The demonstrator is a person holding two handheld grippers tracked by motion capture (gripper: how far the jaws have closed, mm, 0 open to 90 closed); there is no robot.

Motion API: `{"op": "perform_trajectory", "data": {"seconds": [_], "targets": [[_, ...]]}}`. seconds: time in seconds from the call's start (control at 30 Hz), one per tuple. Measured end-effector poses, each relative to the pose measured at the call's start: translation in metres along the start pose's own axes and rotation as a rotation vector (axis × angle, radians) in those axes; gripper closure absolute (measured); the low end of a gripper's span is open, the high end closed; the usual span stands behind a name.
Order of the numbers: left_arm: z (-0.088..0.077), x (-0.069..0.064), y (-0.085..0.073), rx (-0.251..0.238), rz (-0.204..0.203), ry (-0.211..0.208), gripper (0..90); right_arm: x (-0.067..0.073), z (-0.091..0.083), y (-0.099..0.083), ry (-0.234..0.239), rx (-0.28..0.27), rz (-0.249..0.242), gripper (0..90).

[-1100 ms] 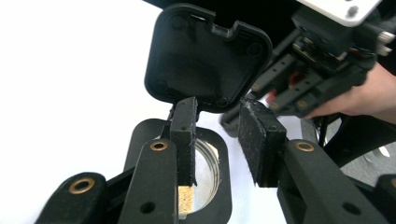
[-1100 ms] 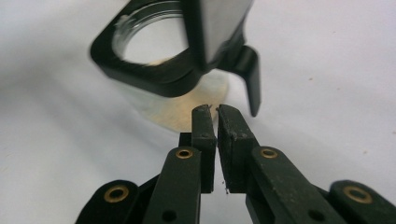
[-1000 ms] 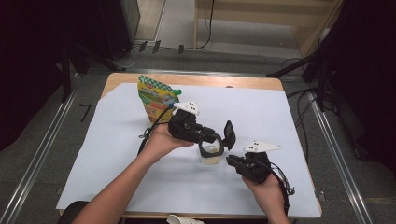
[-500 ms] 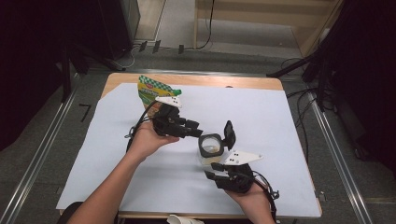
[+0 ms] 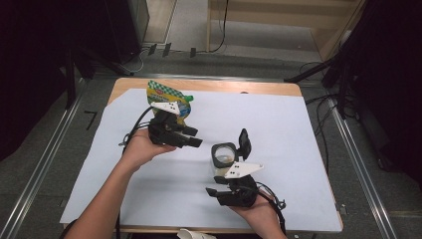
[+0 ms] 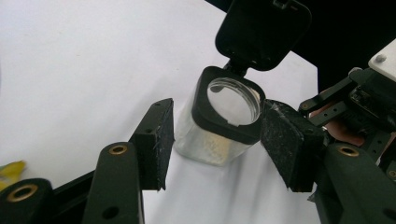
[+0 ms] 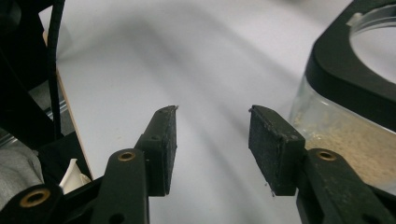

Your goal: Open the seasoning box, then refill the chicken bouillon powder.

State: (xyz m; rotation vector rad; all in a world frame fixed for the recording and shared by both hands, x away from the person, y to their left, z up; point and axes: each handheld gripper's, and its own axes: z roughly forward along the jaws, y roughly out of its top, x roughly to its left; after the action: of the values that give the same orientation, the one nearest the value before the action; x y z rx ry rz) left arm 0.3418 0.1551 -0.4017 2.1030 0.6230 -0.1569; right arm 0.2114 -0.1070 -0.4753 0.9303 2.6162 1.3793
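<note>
A clear square jar point(image 5: 224, 158) with a black collar stands on the white sheet, its black flip lid point(image 5: 244, 142) hinged up and open; pale crumbs lie in its bottom. My left gripper point(image 5: 197, 141) hangs open to the jar's left, a short gap away, jaws pointing at it. In the left gripper view the jar point(image 6: 219, 126) sits beyond the spread pads point(image 6: 156, 140). My right gripper point(image 5: 211, 191) is open in front of the jar, near the table's front edge. In the right gripper view the jar point(image 7: 355, 93) is off to the right of the gripper point(image 7: 212, 140).
A green and yellow snack pouch point(image 5: 166, 95) lies at the back left, just behind my left hand. White paper point(image 5: 308, 134) covers the wooden table point(image 5: 278, 88). Something white point(image 5: 191, 234) pokes up at the front edge. Dark floor and cables surround the table.
My left gripper has drawn back to the left, away from the jar it was touching. The right gripper has slid left and nearer the front edge. The jar has stayed put, lid open.
</note>
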Motion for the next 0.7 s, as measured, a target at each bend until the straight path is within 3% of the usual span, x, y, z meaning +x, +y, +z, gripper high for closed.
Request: {"op": "perform_trajectory", "data": {"seconds": [0.23, 0.5, 0.6, 0.7], "targets": [[-0.019, 0.01, -0.008, -0.025, -0.024, 0.036, 46.2, 0.002, 0.006, 0.002, 0.014, 0.017, -0.017, 53.3], [-0.031, 0.022, -0.015, -0.027, -0.056, 0.068, 45.9, 0.002, 0.011, 0.005, 0.029, 0.022, -0.027, 53.3], [-0.039, 0.029, -0.019, -0.023, -0.057, 0.106, 45.6, 0.002, 0.011, 0.005, 0.033, 0.026, -0.026, 53.1], [-0.045, 0.036, -0.023, -0.028, -0.076, 0.113, 45.3, 0.002, 0.013, 0.005, 0.034, 0.027, -0.03, 53.0]]}}
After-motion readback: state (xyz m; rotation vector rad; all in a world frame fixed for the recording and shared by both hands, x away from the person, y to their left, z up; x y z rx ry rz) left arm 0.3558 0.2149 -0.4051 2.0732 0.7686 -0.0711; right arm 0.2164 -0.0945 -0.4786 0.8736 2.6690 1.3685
